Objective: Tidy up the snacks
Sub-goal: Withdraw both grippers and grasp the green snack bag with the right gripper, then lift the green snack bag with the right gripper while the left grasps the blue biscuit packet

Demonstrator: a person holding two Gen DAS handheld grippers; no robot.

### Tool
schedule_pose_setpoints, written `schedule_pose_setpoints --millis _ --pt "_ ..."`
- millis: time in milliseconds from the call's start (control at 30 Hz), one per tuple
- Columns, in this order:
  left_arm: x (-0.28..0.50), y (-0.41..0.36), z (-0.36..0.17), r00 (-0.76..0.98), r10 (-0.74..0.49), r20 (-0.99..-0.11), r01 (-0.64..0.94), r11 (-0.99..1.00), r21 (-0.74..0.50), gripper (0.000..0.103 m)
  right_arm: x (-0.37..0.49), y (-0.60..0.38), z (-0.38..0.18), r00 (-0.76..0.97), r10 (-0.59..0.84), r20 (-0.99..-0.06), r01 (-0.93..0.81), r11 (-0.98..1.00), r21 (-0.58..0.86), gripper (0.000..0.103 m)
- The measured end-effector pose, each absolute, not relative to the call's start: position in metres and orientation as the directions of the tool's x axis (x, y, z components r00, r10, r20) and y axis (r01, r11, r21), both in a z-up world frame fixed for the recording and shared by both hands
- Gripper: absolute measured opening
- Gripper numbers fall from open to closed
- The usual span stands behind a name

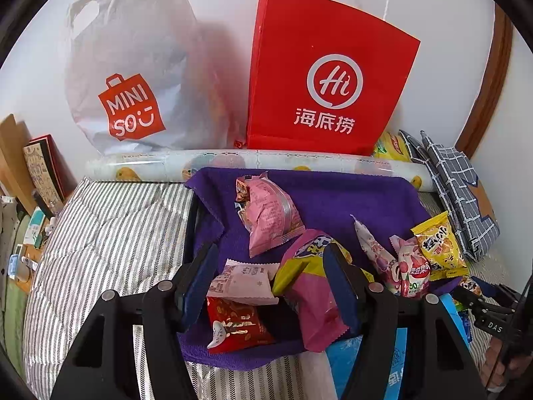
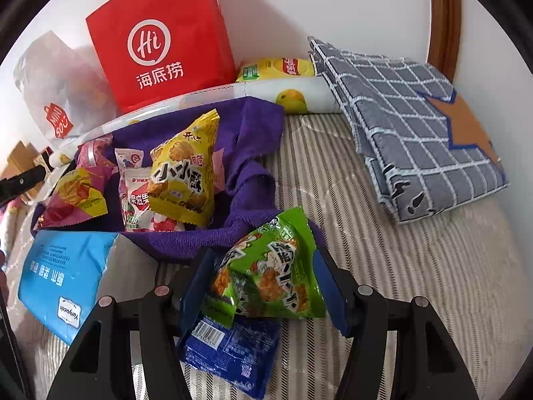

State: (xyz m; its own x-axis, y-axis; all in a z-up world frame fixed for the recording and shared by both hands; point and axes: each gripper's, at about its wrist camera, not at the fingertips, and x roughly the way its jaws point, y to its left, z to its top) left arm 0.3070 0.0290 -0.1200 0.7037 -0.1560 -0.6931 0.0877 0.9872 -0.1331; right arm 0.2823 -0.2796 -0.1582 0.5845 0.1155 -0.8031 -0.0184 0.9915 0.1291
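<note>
Right gripper (image 2: pixel 263 286) is seen part open around the green snack bag (image 2: pixel 269 273), pads at its sides; a firm grip cannot be confirmed. Left gripper (image 1: pixel 266 283) is part open, nothing clamped, over the pink-yellow packet (image 1: pixel 309 286) on the purple towel (image 1: pixel 349 196). Packets judged light, crinkly, slippery, crushable; sealed edges are best pinched. Farther off, the red paper bag (image 1: pixel 319 76) stands at the wall.

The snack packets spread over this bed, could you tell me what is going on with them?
A person with a handheld gripper in each hand is sorting snacks onto a purple towel. The right gripper is shut on a green snack packet above a blue packet. The left gripper stands open over the towel, with a white packet and a pink-and-yellow packet lying between its fingers.
</note>
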Motion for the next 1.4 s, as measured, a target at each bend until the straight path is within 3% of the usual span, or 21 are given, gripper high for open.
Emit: schedule_pose_setpoints --millis 167,300,567,1067,1400 --pt "0.305 0.025 -0.12 0.705 -0.153 -0.692 0.098 0.988 -0.119 0.065 0.283 -0.272 -0.166 0.563 0.106 -0.819 -0.059 0.994 0.088 0.063" --pt "0.305 0.024 -0.12 0.708 -0.147 -0.691 0.096 0.989 -0.112 0.065 0.274 -0.265 -0.161 0.554 0.09 -0.828 -0.081 0.995 0.054 0.055" --pt "0.296 0.023 -0.112 0.714 -0.17 -0.679 0.115 0.985 -0.126 0.065 0.228 -0.254 -0.153 0.537 0.095 -0.838 -0.061 0.995 0.074 0.054" --pt "0.211 -0.032 -0.094 0.697 -0.27 -0.665 0.281 0.955 -0.093 0.065 0.167 -0.248 -0.103 0.641 0.152 -0.753 -0.071 0.988 0.139 0.051" --pt "0.16 -0.082 -0.104 0.616 -0.385 -0.687 0.456 0.885 -0.088 0.065 0.128 -0.293 -0.086 0.692 0.068 -0.718 0.015 0.994 0.109 0.051"
